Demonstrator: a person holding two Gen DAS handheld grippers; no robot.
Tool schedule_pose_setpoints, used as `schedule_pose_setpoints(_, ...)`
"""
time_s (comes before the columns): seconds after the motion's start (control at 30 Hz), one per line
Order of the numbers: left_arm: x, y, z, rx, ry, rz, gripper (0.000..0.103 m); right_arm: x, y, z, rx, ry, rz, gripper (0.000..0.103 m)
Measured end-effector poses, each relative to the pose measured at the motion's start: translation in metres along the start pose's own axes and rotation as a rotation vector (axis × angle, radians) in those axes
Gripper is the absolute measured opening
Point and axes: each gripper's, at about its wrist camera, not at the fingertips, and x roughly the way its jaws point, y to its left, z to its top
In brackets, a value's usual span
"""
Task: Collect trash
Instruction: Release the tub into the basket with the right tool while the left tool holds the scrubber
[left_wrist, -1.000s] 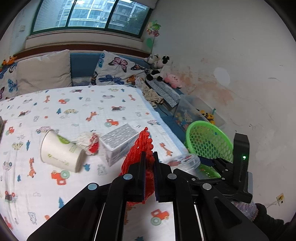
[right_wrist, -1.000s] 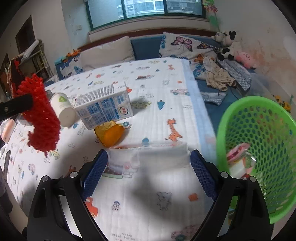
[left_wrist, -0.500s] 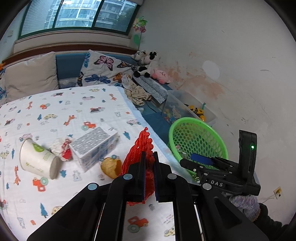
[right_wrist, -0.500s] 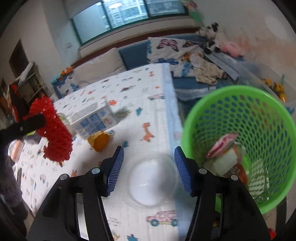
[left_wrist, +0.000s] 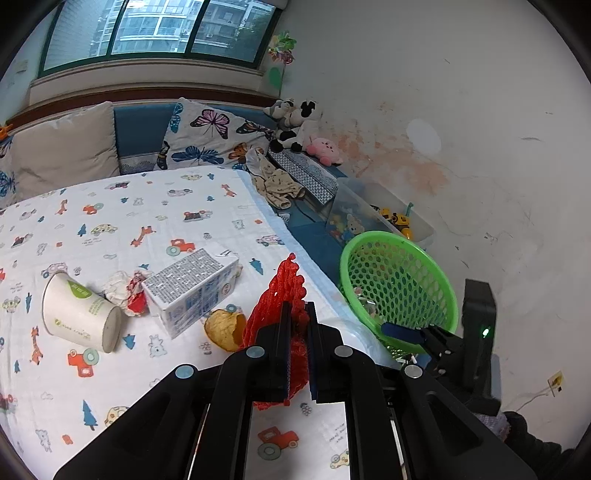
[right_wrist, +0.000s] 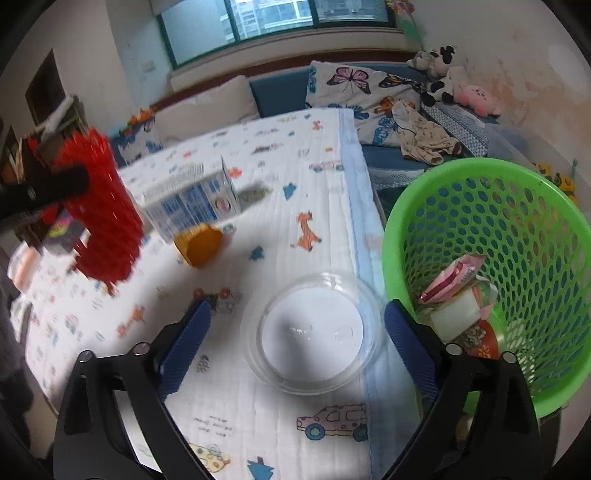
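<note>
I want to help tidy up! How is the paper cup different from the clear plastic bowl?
The paper cup is white with green print, so you cannot see through it; the clear plastic bowl shows the bedsheet beneath. The paper cup lies tipped on its side, while the bowl sits upright, mouth up. The cup is tall and narrow; the bowl is wide and shallow. Both look empty and rest on the bed, outside the green basket.

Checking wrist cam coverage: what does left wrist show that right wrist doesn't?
Left wrist only: paper cup on its side and crumpled wrapper beside the carton.
Right wrist only: clear lid between the open right tongs, and the trash in the basket.
Both: red mesh shut in the left tongs, carton, green basket.
</note>
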Motion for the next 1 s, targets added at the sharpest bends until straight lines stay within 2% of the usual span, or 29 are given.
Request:
schedule_pose_setpoints(0.1, -0.001, 0.004, -0.001, -0.010, 0.002, 0.001, 0.007, 0.011, 0.004, -0.007, -0.021, 0.034, -0.019, 0.099)
schedule_pose_setpoints(0.3, 0.002, 0.008, -0.003, -0.019, 0.010, -0.002, 0.007, 0.019, 0.011, -0.014, -0.092, 0.041, -0.101, 0.099)
schedule_pose_setpoints(0.57, 0.005, 0.010, -0.005, -0.028, 0.020, -0.006, 0.007, 0.030, 0.002, -0.020, -0.064, 0.075, -0.115, 0.099)
schedule_pose_setpoints(0.7, 0.007, 0.011, -0.005, -0.033, 0.025, -0.007, 0.007, 0.032, 0.004, -0.020, -0.071, 0.063, -0.127, 0.098)
schedule_pose_setpoints(0.77, 0.009, 0.009, -0.004, -0.032, 0.027, -0.010, 0.007, 0.030, 0.005, -0.019, -0.064, 0.054, -0.117, 0.092)
schedule_pose_setpoints(1.0, 0.016, -0.006, 0.006, -0.005, 0.032, -0.037, 0.007, 0.003, -0.006, -0.012, -0.013, -0.004, -0.098, 0.091)
